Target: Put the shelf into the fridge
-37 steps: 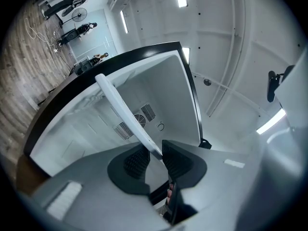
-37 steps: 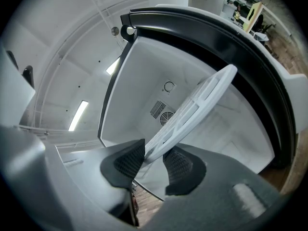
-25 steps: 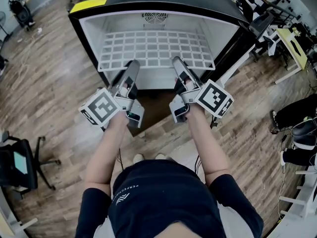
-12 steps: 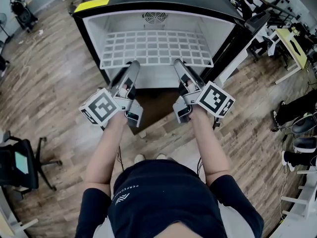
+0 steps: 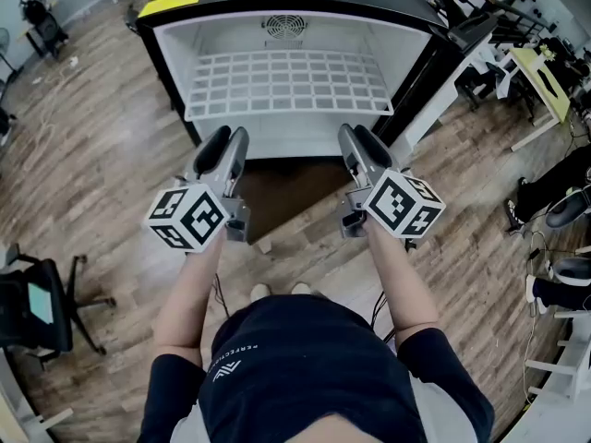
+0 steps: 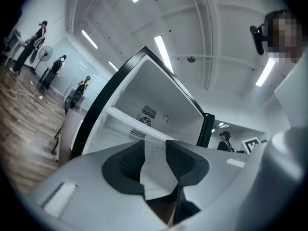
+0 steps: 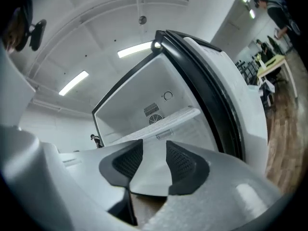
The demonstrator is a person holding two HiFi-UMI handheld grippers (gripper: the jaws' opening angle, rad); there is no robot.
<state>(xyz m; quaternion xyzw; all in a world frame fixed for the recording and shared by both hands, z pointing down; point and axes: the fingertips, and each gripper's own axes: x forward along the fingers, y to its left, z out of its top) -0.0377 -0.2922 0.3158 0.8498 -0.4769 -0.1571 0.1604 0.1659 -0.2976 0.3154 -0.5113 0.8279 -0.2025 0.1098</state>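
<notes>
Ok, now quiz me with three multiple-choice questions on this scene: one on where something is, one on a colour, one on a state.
1. Where is the white wire grid shelf?
A. on the wooden floor
B. inside the open black fridge
C. against an office chair

2. What colour is the fridge's inside?
A. white
B. blue
C. yellow

3. How do the left gripper and right gripper stand?
A. both shut on the shelf
B. only the right one open
C. both open and empty

Answers:
1 B: the shelf lies level between the fridge's side walls.
2 A: the side walls and the back are white.
3 C: each gripper view shows a gap between the pads with nothing in it. The jaws have just been opening, and the left then eased in slightly.
</notes>
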